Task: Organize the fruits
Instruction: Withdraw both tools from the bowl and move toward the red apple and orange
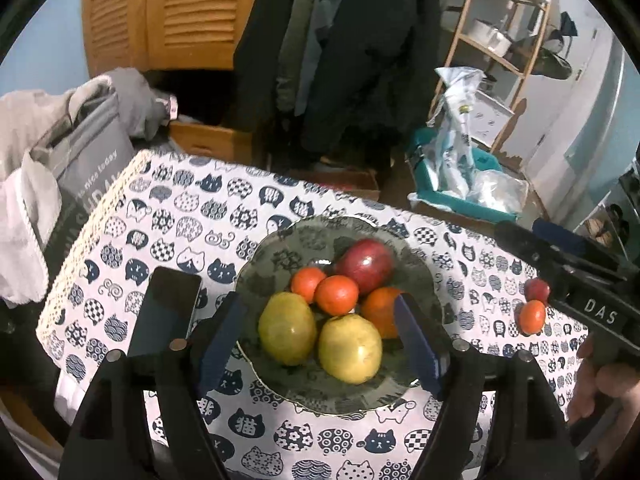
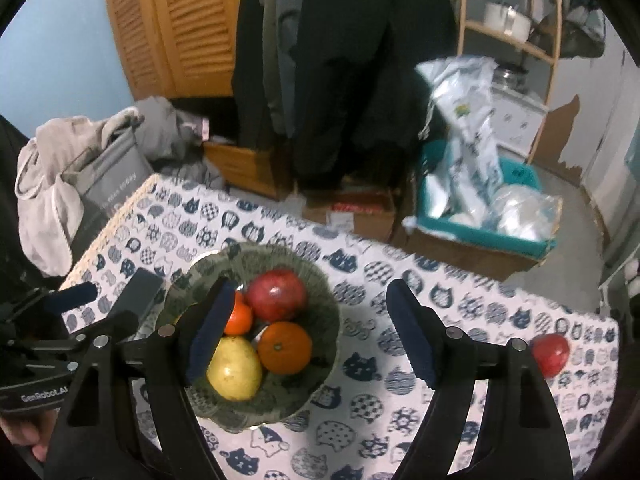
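Fingers on both grippers were spread wide with nothing pinched between them. Looking along the left gripper [image 1: 320, 340], its blue pads sat either side of the fruit pile in the green plate [image 1: 280, 248] without touching anything. The right gripper [image 2: 310, 334] hung over the plate's right side, and its left finger [image 2: 212, 328] blocked part of a tangerine [image 2: 239, 318] and the edge of a yellow pear [image 2: 234, 372], so from that side I couldn't make out the second pear or the other small orange one at all.

From the left view the pile was clearer: two pears [image 1: 286, 328] at the front, two tangerines behind them, a bigger orange [image 1: 380, 312] half hidden by the right pad, and a red apple [image 1: 366, 266] at the back. The pears looked tipped, narrow ends leaning toward the middle-ish, hard to be sure.

Off the plate, on the cat-print tablecloth [image 1: 180, 216], a small red fruit [image 1: 537, 290] and another tangerine [image 1: 532, 317] sat touching, partly cut off by the other gripper's body. A dark phone [image 1: 168, 312] lay just left of the plate.
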The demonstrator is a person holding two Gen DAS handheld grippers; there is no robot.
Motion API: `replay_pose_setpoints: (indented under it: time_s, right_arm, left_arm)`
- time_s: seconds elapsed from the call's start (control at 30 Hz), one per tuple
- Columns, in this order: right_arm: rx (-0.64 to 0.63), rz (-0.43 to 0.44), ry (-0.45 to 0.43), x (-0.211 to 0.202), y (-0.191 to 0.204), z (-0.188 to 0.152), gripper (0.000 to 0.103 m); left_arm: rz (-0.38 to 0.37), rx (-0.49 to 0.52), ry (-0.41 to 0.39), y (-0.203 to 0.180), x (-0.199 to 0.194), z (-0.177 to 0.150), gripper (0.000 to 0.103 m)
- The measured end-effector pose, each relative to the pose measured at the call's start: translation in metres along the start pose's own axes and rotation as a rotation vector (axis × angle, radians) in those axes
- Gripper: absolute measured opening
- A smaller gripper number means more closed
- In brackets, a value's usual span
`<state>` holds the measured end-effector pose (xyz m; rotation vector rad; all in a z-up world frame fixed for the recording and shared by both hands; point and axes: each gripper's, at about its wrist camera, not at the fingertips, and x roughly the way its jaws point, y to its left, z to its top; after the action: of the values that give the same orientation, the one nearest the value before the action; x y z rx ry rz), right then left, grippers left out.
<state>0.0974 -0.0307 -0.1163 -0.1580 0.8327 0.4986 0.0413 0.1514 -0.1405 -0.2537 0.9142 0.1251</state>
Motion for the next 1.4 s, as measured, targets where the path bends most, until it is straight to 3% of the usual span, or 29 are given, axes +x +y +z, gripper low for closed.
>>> replay_pose_setpoints:
  time_s: [0.37,0.43,0.87,1.4]
  right_arm:
    - [-0.011,-0.058,-0.109,-0.065,-0.019,-0.001,0.085]
    - [-0.006,-0.066,-0.117,-0.073,-0.025,-0.002,0.085]
    - [0.045,-0.144,-0.136,-0.115,-0.077,-0.019,0.085]
    - [0.145,-0.257,-0.141,-0.157,-0.154,-0.054,0.085]
  left_arm:
    - [0.004,0.025,-0.098,-0.018,-0.043,0.004,0.082]
    - [-0.002,0.023,-0.119,-0.021,-0.05,0.005,0.087]
    - [-0.038,0.086,-0.195,-0.065,-0.078,0.01,0.093]
    - [-0.094,0.207,-0.157,-0.141,-0.072,0.005,0.093]
